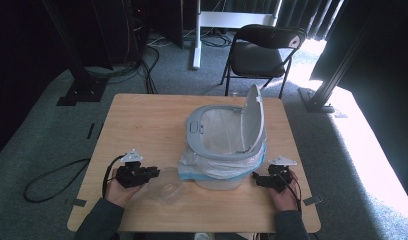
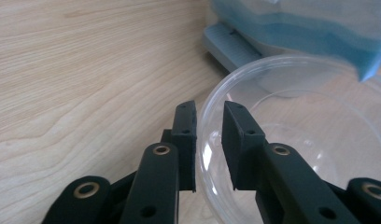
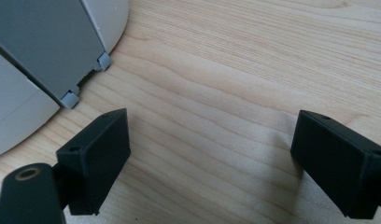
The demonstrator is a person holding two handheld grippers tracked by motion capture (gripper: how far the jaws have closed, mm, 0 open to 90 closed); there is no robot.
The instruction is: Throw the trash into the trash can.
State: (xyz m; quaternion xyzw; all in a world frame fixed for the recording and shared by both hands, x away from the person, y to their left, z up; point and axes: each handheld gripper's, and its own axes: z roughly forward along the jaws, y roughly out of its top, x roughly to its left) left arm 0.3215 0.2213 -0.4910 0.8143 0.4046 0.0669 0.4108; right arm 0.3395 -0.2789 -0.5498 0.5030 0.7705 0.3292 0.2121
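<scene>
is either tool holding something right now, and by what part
The left tool has its jaws astride the rim of the clear plastic bowl; whether they pinch it cannot be told. The right tool is open over bare table.

The right gripper (image 3: 212, 156) hangs over the wooden table (image 3: 254, 60), its jaws spread wide with nothing between them. A grey bin (image 3: 44, 51) stands at the upper left.

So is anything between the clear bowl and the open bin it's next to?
Nothing visible. The left gripper has the clear bowl by its rim, the bin stands right beside it with its lid raised.
</scene>
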